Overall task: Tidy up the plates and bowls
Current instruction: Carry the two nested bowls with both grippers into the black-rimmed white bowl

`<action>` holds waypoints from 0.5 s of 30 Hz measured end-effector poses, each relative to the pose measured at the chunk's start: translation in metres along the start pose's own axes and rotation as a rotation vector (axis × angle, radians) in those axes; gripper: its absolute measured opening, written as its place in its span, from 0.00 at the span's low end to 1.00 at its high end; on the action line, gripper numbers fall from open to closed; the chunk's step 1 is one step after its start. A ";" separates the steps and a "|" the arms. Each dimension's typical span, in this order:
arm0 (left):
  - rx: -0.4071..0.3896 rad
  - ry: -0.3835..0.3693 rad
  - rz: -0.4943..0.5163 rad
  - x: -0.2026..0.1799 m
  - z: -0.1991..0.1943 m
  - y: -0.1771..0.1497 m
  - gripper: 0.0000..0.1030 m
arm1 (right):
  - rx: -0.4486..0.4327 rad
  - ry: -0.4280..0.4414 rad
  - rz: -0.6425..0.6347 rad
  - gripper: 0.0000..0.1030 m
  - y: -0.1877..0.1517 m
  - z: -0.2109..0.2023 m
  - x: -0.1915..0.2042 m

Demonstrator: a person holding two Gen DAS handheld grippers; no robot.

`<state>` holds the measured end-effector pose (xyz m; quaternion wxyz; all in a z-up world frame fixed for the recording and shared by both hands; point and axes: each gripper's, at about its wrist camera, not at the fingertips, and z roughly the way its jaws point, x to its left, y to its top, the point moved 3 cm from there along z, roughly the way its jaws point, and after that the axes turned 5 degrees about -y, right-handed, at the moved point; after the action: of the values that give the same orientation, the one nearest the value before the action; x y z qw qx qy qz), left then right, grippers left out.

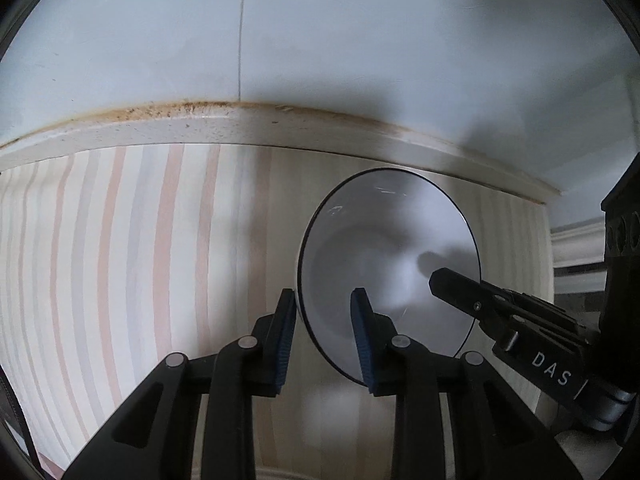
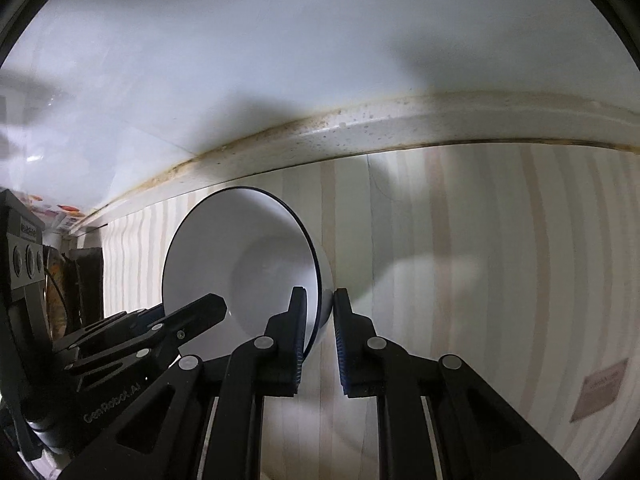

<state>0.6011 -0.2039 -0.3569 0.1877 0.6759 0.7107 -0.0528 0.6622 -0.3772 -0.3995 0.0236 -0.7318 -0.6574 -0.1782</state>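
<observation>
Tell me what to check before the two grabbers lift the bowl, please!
1. Left gripper shut on the bowl rim, one pad inside, one outside: ok.
2. Right gripper shut on the opposite rim: ok.
3. Bowl empty: ok, nothing inside.
4. Bowl level: cannot tell; the fisheye views distort it.
5. Room around the bowl on the striped cloth: ok, nothing close by.
6. Where the bowl should go: cannot tell, no plates or other bowls in view.

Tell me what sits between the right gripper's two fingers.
The white bowl's dark-edged rim and wall: one of the right gripper's fingers is inside, the other outside, pinching it. The right wrist view shows this.
</observation>
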 end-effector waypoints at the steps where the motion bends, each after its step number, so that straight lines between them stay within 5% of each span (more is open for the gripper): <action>1: -0.006 -0.004 0.008 -0.004 -0.006 -0.003 0.25 | -0.007 0.002 -0.002 0.15 -0.005 -0.009 0.000; 15: -0.051 -0.062 0.137 -0.059 -0.086 -0.081 0.25 | -0.107 0.012 0.004 0.15 -0.107 -0.122 0.001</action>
<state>0.5056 -0.2373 -0.2718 0.2299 0.7160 0.6578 -0.0423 0.5300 -0.3948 -0.3065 -0.0112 -0.7322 -0.6453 -0.2175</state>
